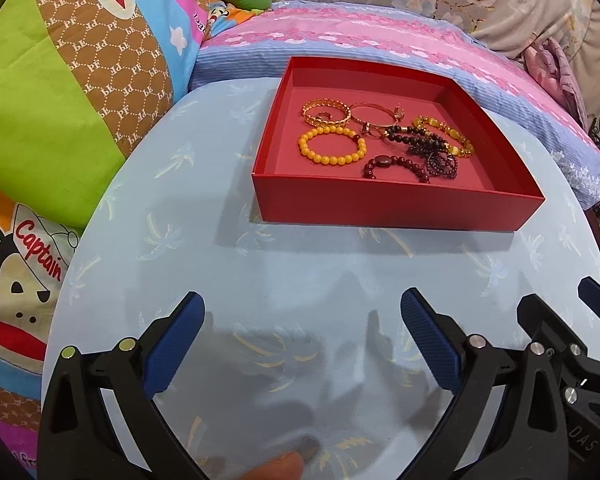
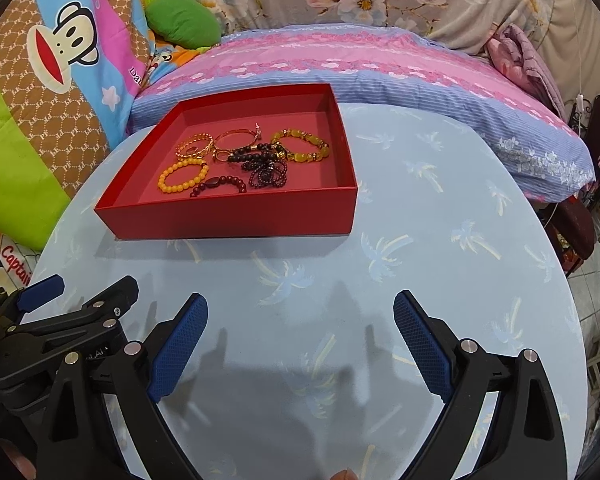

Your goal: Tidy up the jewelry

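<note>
A shallow red box (image 1: 392, 204) (image 2: 228, 216) stands on the far part of a round pale-blue table (image 1: 260, 280) (image 2: 440, 240). Inside lie several bracelets: an orange bead bracelet (image 1: 332, 146) (image 2: 182, 176), a gold chain bangle (image 1: 326, 114) (image 2: 194, 146), a thin gold bangle (image 1: 370, 114) (image 2: 234, 140), a yellow-stone bracelet (image 1: 444, 134) (image 2: 302, 144), and dark red bead strands (image 1: 396, 166) (image 2: 220, 184). My left gripper (image 1: 302, 316) is open and empty, well short of the box. My right gripper (image 2: 300, 316) is open and empty beside it; its fingers show in the left wrist view (image 1: 598, 306).
The table has a palm-tree print cloth. Behind it lies a bed with a pink-and-blue pillow (image 1: 360, 40) (image 2: 360, 64), a cartoon monkey quilt (image 1: 60, 100) (image 2: 52, 80) at left and a green cushion (image 2: 184, 20). Floor and chairs (image 2: 580, 220) show at right.
</note>
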{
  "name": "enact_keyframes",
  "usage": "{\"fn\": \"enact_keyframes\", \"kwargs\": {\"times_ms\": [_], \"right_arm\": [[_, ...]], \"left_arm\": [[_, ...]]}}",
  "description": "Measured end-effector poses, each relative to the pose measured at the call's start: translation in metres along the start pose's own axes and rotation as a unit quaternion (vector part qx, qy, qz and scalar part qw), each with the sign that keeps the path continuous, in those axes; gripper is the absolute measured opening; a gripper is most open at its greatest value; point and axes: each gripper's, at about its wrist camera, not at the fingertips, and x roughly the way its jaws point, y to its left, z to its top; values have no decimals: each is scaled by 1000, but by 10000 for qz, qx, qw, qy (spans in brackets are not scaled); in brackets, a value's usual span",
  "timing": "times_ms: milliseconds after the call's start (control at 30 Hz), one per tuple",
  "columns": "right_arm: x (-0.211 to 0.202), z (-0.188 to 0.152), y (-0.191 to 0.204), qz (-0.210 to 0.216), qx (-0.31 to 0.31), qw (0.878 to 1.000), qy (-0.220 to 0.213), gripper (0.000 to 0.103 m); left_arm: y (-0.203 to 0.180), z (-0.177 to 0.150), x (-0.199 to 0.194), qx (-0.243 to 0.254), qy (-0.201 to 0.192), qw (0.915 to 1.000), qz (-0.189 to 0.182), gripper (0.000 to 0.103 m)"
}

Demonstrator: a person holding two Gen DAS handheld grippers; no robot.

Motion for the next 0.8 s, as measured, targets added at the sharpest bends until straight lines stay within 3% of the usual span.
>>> {"fn": "enact_keyframes", "kwargs": {"times_ms": [800], "right_arm": [[-2,0,-2,-158,26,9998,-82,90]], "left_arm": [[-4,3,0,59,-7,10000,34,94]]}}
